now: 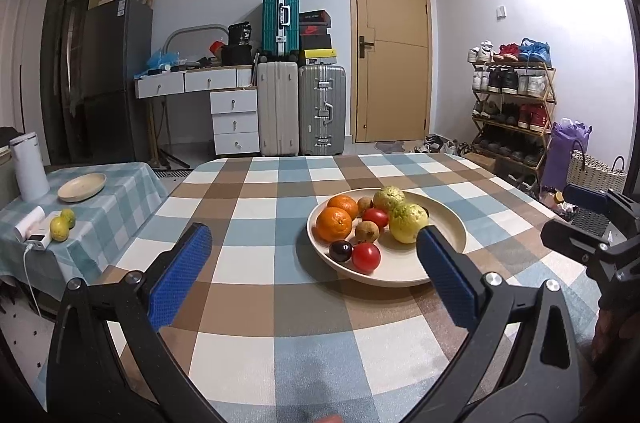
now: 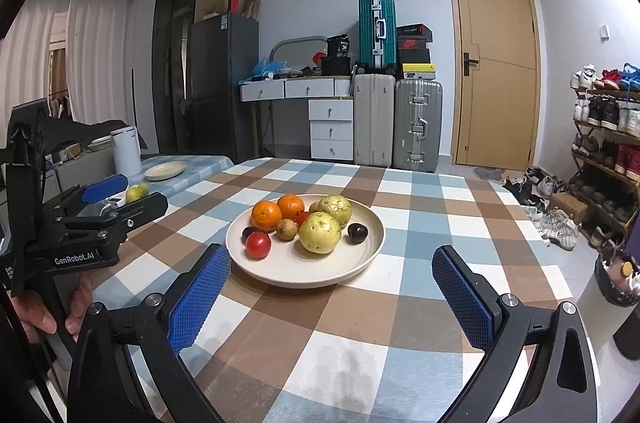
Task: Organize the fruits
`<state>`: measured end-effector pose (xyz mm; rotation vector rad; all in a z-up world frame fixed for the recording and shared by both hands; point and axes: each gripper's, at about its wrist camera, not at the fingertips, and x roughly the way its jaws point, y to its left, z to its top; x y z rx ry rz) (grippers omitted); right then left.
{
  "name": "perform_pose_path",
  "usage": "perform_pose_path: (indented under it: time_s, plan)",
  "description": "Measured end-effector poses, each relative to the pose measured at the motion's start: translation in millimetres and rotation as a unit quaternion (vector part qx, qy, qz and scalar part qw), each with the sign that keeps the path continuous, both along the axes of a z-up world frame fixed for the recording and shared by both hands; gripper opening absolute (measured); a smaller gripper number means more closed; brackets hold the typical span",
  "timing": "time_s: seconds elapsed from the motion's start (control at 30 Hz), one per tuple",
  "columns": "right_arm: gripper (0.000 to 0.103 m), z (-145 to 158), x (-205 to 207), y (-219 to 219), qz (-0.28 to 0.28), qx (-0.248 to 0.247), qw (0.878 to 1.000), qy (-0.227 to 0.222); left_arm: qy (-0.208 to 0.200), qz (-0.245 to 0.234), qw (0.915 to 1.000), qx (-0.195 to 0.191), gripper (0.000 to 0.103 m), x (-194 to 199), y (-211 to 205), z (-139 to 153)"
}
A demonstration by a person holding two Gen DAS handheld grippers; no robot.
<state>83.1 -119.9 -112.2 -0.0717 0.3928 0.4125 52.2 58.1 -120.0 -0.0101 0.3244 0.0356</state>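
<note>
A cream plate (image 1: 444,235) (image 2: 360,251) on the checked table holds two oranges (image 1: 334,223) (image 2: 267,215), two yellow-green guavas (image 1: 408,217) (image 2: 320,233), red tomatoes (image 1: 366,257) (image 2: 258,244), brown kiwis (image 1: 367,231) (image 2: 287,229) and a dark plum (image 1: 341,250) (image 2: 357,233). My left gripper (image 1: 314,243) is open and empty above the table, just short of the plate. My right gripper (image 2: 330,265) is open and empty, near the plate's front rim. An empty second plate (image 1: 82,186) (image 2: 165,170) and two yellow-green fruits (image 1: 62,223) (image 2: 136,192) sit on the side table.
A white kettle (image 1: 28,167) (image 2: 126,151) and a small white device (image 1: 34,233) stand on the side table (image 1: 120,183) at left. Suitcases (image 1: 300,107), a drawer unit, a door and a shoe rack (image 1: 512,111) stand behind the table. A basket stands on the floor at right.
</note>
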Motion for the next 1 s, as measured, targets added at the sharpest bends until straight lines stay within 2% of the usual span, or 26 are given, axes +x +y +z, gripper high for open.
perform_pose_path:
  time_s: [0.27,1.0]
  plan:
    - [0.103,1.6,-9.0,-0.3,-0.002,0.002,1.0,-0.025,0.0,0.0,1.0,0.001,0.102,-0.8,-0.6,0.0]
    - [0.103,1.2,-7.5,-1.2,-0.002,0.003,1.0,-0.024,-0.001,0.002,1.0,0.0,0.102,-2.2,0.4,0.1]
